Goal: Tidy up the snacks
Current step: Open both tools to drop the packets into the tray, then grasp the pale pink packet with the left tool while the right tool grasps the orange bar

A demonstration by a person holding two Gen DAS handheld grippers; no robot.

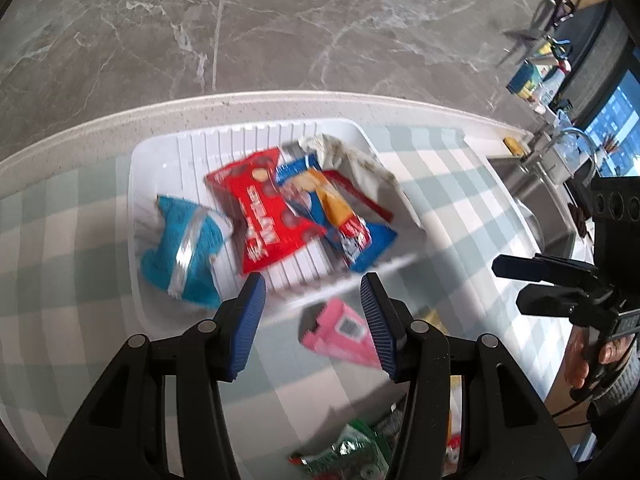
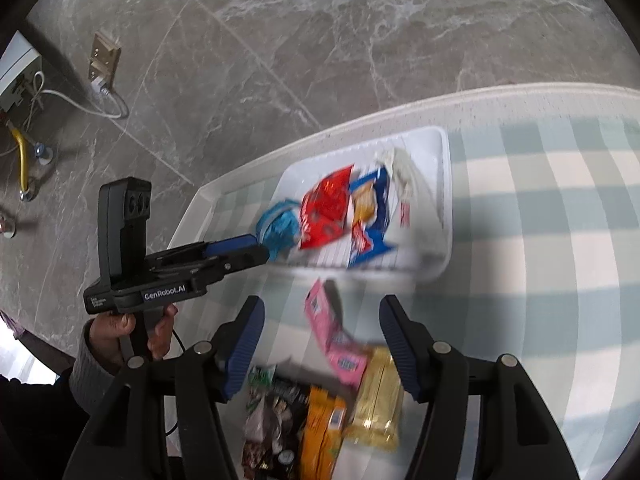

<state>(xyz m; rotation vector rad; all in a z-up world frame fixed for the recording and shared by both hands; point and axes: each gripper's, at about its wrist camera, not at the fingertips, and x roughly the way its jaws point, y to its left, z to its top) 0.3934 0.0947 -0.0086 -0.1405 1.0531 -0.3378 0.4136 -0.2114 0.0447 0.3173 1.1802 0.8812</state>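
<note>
1 white tray (image 1: 160, 152) w/ approx 5 snack packs (image 1: 264, 216); approx 5 more packs (image 2: 344, 344) on cloth.

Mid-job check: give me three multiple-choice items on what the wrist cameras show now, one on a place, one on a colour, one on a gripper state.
1. Where does the pink packet lie?
A. inside the white tray
B. on the checked cloth, just outside the tray's near rim
C. on the floor

2. What colour is the packet at the left end of the white tray, as the left wrist view shows it?
A. blue
B. yellow
C. black

3. How does the right hand-held gripper stand?
A. shut on the pink packet
B. open, gripping nothing
C. shut on the tray rim

Answers:
1 B, the pink packet sits on the checked cloth in front of the rim.
2 A, the blue packet with a silver stripe lies there.
3 B, its jaws stand apart over the packets with no pad pressing on anything.
</note>
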